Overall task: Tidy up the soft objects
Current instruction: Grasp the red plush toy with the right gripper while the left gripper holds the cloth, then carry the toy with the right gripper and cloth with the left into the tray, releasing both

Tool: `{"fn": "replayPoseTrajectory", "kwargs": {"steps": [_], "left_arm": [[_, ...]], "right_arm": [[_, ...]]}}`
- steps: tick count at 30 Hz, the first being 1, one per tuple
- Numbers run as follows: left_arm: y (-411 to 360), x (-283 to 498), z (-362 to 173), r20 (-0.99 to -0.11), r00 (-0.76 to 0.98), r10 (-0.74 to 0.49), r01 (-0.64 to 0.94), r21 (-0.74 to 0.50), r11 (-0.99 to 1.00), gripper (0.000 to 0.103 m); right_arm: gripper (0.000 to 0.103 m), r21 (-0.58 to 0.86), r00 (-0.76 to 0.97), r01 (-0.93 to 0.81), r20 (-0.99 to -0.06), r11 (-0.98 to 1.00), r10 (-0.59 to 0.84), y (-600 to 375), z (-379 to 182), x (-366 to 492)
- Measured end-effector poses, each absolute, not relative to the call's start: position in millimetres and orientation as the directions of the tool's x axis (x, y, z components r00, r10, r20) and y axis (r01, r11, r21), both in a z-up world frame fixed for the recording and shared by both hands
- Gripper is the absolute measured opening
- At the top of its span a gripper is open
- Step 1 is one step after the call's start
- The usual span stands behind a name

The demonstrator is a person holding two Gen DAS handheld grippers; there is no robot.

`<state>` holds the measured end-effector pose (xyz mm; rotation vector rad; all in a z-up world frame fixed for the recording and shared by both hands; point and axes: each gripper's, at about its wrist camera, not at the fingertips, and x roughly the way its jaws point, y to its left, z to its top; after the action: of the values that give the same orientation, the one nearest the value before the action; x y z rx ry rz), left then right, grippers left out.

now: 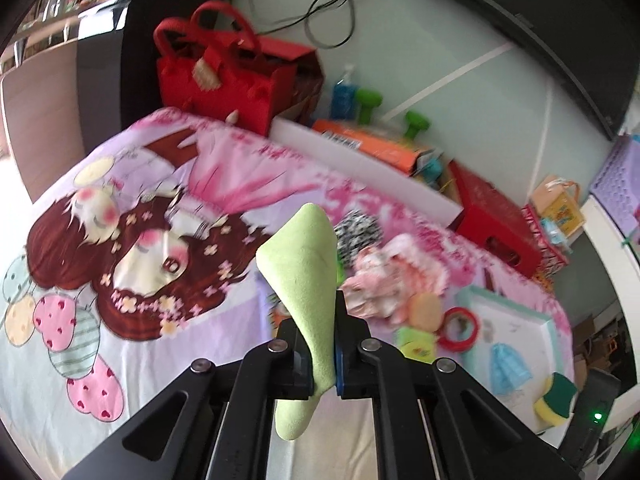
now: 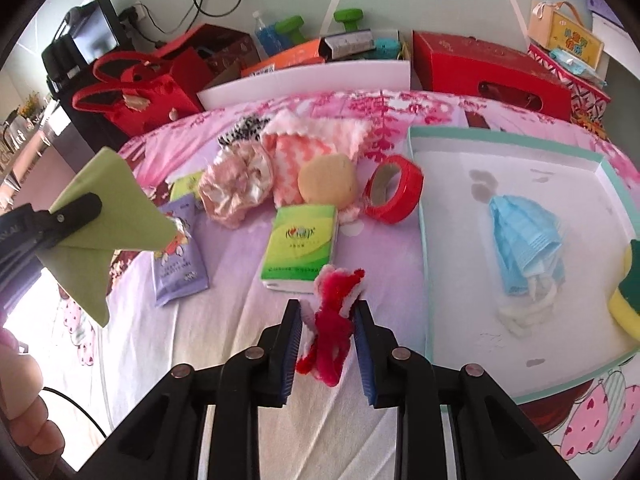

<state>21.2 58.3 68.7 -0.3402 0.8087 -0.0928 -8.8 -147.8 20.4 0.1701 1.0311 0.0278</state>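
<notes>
The left gripper point(image 1: 320, 344) was clamped on a limp, light-green folded microfibre cloth point(image 1: 306, 276), hanging at nine o'clock; the right gripper point(image 2: 327, 316) pinched a red-and-white fuzzy pipe-cleaner figure point(image 2: 334, 312), light and springy, best gripped mid-body.

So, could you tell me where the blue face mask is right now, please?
The blue face mask lies inside the white tray on the right of the right wrist view, beside the yellow-green sponge.

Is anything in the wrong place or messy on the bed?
Yes. The red tape roll is hard, yet it lies tipped among the soft things beside the tray. The pink cloths are heaped in a crumpled pile, not folded.
</notes>
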Motion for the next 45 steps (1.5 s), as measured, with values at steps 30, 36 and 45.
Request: {"fn": "replayPoseTrajectory", "kwargs": {"steps": [30, 36, 45], "left_arm": [[-122, 12, 91, -0.591, 0.628, -0.507, 0.443, -0.265, 0.857, 0.007], [-152, 19, 77, -0.604, 0.604, -0.520, 0.476, -0.249, 0.843, 0.007], [-185, 39, 52, -0.631, 0.600, -0.492, 0.485, -0.203, 0.851, 0.007]], "right_arm": [[0.028, 0.218, 0.625, 0.429, -0.772, 0.876, -0.114, -307, 61, -54], [0.028, 0.196, 0.597, 0.466, -0.789, 0.863, -0.143, -325, 47, -48], [0.028, 0.213, 0.616, 0.470, -0.774, 0.857, -0.146, -338, 40, -39]]}}
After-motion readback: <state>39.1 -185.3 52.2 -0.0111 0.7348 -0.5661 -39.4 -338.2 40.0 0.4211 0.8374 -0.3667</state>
